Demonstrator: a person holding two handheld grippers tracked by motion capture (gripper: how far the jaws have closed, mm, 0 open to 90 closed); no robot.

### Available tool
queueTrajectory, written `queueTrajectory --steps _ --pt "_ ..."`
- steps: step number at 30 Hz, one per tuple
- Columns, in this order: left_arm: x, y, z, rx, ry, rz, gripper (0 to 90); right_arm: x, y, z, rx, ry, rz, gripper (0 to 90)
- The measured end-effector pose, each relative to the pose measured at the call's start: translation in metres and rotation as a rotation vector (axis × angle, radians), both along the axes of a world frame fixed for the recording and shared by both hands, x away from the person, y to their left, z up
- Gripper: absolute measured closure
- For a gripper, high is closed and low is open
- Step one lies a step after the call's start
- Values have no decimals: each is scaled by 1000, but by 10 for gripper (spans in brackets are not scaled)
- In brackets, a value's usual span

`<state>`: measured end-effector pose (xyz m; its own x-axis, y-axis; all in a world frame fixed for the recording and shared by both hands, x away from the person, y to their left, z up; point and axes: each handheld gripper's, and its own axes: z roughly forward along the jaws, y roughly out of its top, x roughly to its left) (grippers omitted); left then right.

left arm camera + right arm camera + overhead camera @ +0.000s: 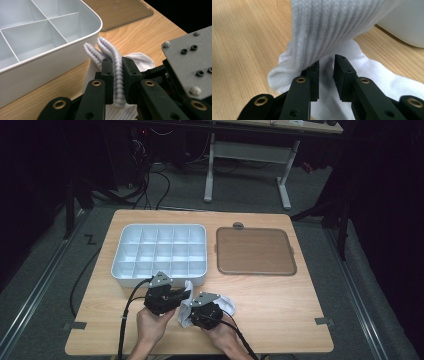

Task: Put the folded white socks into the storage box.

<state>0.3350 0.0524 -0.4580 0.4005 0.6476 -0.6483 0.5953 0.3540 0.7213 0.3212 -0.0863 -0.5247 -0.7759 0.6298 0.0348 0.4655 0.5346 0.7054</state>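
Note:
A white ribbed sock (pixel 228 306) lies on the wooden table just in front of the white compartment tray (pixel 119 251). In the high view my left gripper (pixel 183 295) reaches into it from the left. In the left gripper view that gripper (pixel 117 62) is shut on the sock's doubled ribbed cuff (pixel 109 48), which stands up between the pads. My right gripper (pixel 189 314) sits close on the right. In its own view the right gripper (pixel 326 61) has a gap between its jaws. The sock (pixel 324 25) hangs above and lies beneath them, and neither pad presses on it.
The tray's compartments are empty, and its near wall (pixel 50 65) is right beside the sock. A brown flat lid (pixel 255 251) lies to the tray's right. Bare tabletop (pixel 290 310) spreads right of my hands. The right gripper's grey plate (pixel 190 57) crowds the left gripper.

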Motion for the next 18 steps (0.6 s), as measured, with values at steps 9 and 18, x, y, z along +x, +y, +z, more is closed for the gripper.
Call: queueTrajectory --steps 9,18 --pt "-1 4 0 31 -6 14 812 -8 -27 19 26 -27 -53 732" --pt "-2 6 1 33 -7 17 812 -12 -94 32 38 -74 -225 720"
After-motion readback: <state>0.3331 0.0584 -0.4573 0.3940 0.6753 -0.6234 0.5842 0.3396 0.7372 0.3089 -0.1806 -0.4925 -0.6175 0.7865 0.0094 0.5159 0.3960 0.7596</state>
